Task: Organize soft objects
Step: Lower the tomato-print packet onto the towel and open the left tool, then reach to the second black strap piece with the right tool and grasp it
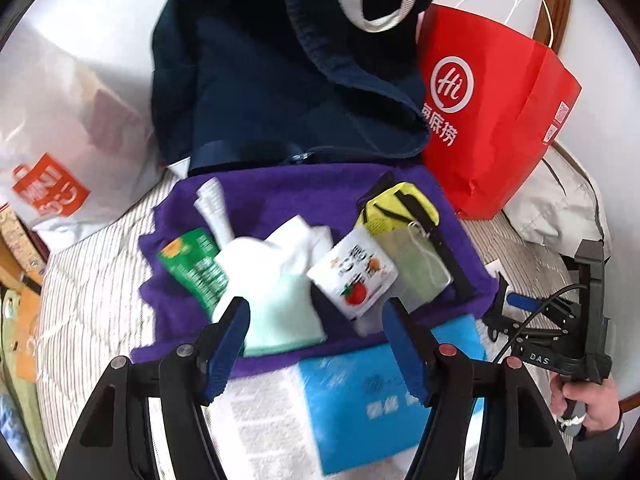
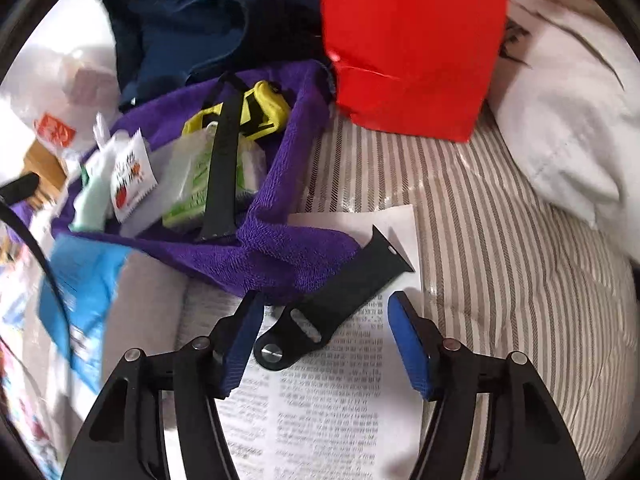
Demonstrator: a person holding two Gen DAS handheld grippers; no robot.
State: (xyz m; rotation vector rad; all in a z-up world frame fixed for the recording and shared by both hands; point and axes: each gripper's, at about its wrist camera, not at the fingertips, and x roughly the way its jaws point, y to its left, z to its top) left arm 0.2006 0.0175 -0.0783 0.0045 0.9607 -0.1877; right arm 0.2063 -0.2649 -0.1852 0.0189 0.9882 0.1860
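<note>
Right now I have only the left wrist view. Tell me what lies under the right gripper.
Observer: A black watch strap lies between the open fingers of the right gripper; the pads are not touching it.
Operator: Say what it rests on.
Observer: A printed sheet; the strap's far end meets the edge of the purple towel.
Operator: Give me its orientation.
Observer: It lies diagonally, with the metal stud end pointing back toward the gripper.
</note>
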